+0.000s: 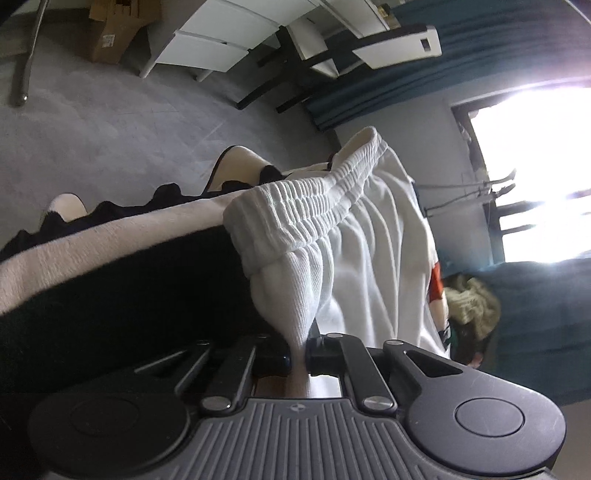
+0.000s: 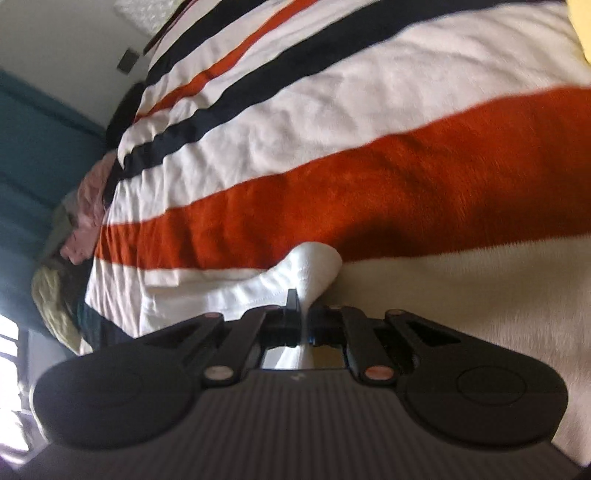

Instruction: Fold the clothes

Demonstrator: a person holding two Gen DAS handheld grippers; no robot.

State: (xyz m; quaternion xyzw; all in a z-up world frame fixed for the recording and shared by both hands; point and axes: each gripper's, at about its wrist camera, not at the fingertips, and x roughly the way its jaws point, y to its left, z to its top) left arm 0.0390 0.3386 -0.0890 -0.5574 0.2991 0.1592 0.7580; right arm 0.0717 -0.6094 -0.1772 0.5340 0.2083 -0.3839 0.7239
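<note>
A white garment (image 1: 354,236) with a gathered elastic waistband (image 1: 303,206) hangs lifted over the bed in the left wrist view. My left gripper (image 1: 299,354) is shut on a pinched fold of it just below the waistband. In the right wrist view my right gripper (image 2: 304,317) is shut on another bunched white fold (image 2: 314,266) of the same cloth, low over the striped blanket (image 2: 369,177). The rest of the garment between the two grips is hidden from the right view.
The bed carries a blanket with white, orange and navy stripes (image 1: 110,251). A heap of other clothes (image 1: 469,302) lies by teal curtains (image 2: 37,147). Grey floor (image 1: 110,122), white furniture (image 1: 221,40), a cardboard box (image 1: 114,33) and a bright window (image 1: 535,166) lie beyond.
</note>
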